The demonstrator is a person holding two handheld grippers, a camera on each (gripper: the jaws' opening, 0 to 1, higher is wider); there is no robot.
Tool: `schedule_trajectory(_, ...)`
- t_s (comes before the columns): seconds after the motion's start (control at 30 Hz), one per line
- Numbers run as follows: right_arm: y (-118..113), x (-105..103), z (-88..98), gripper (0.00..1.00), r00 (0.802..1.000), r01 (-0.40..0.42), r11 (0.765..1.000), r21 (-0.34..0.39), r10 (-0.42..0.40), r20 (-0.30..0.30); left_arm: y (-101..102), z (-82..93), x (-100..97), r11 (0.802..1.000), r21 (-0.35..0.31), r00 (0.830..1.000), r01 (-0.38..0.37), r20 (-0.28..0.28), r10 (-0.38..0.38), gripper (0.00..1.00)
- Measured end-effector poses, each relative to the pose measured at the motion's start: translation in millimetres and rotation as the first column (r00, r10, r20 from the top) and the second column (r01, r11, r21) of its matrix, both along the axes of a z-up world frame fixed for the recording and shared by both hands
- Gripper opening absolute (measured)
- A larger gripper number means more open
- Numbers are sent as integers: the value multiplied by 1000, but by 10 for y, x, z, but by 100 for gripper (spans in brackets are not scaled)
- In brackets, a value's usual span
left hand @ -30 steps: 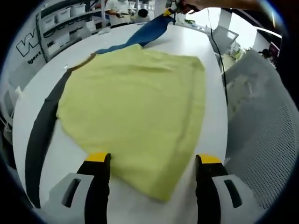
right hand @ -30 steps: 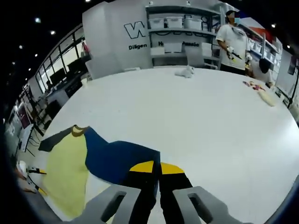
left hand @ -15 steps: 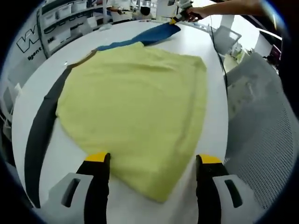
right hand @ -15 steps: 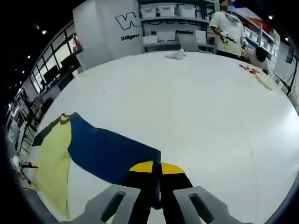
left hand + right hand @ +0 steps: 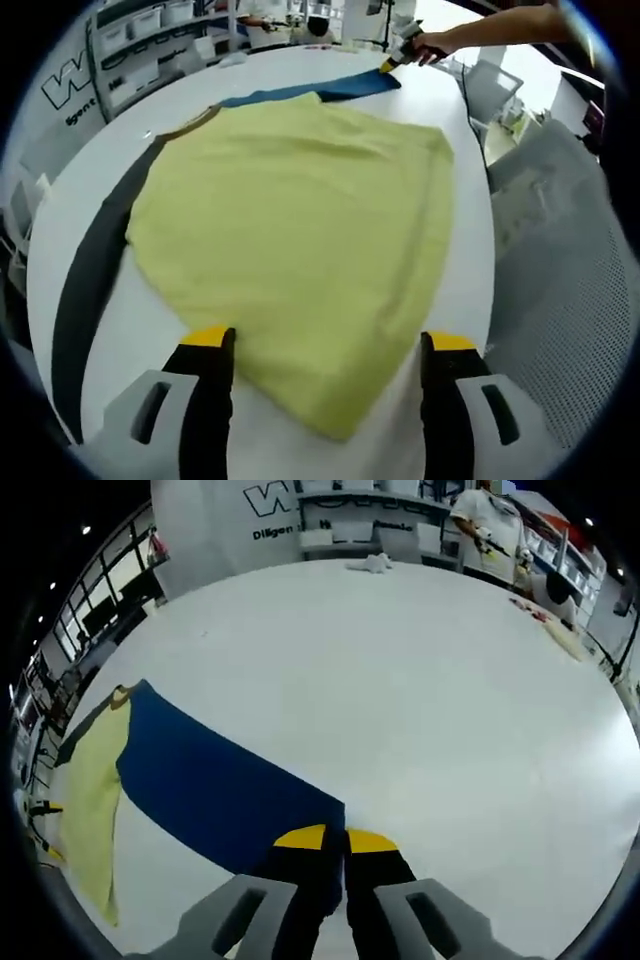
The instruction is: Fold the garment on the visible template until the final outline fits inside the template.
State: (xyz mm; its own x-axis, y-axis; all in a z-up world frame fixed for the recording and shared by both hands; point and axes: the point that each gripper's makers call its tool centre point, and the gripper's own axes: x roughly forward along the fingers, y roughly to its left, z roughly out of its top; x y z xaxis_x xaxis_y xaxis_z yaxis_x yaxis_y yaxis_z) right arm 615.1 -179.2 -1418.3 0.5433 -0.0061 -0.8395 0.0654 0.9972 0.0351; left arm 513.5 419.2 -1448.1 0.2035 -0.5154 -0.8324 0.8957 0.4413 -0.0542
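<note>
White table (image 5: pixel 450 680) w/ yellow garment (image 5: pixel 300 230) spread flat: right gripper (image 5: pixel 334 840) clamped on its blue sleeve (image 5: pixel 220 790), stretched out from the body, left gripper (image 5: pixel 325 345) open at the hem; next, prob. fold sleeve inward.

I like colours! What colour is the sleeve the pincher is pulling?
Dark blue. The sleeve shows best in the right gripper view, pinched by the right gripper.

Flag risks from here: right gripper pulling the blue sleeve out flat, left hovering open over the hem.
1. The right gripper pinches only the blue sleeve end; it could slip out.
2. Nothing pins the yellow body: the left gripper is open, so pulling may drag the shirt.
3. The hem corner lies near the white table edge and might slide off.
</note>
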Motion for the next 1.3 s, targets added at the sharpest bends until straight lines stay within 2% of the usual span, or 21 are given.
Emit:
schedule_trajectory(0.1,-78,-25,28,2,1000,-1,999,-49,2,14,-5,2,-6,1000,0,1000,0,-1,0,81)
schedule_trajectory(0.27,-156,-97,83,8,999,24,998,-66,-22,28,-7,1,-8,1000,1,1000,-1,-2,1,82)
schedule_trajectory(0.4,-166,-152,122,9,999,32,997,-68,-29,38,-6,1,-8,1000,-2,1000,1,-1,-1,82)
schedule_trajectory(0.73,162,-253,252,13,996,-21,997,-69,27,87,8,-3,-11,1000,-7,999,29,23,-29,82)
schedule_trajectory(0.83,267,-252,330,15,993,-34,998,-60,41,111,-1,3,2,999,-4,998,48,51,-47,80)
schedule_trajectory(0.87,285,-256,331,17,992,-46,997,-66,54,111,-7,1,-3,999,-8,997,50,53,-50,81)
schedule_trajectory(0.9,333,-308,320,18,991,-91,991,-103,100,88,-6,0,-4,999,-9,997,50,55,-49,81)
schedule_trajectory(1.0,432,-383,300,20,986,-147,980,-131,156,65,-12,19,-6,998,-16,995,63,81,-62,81)
schedule_trajectory(1.1,567,-434,307,22,980,-171,978,-123,181,77,-5,70,10,998,-28,992,65,109,-61,80)
schedule_trajectory(1.3,868,-519,327,27,959,-257,959,-120,268,89,99,110,41,998,-47,992,33,123,-27,80)
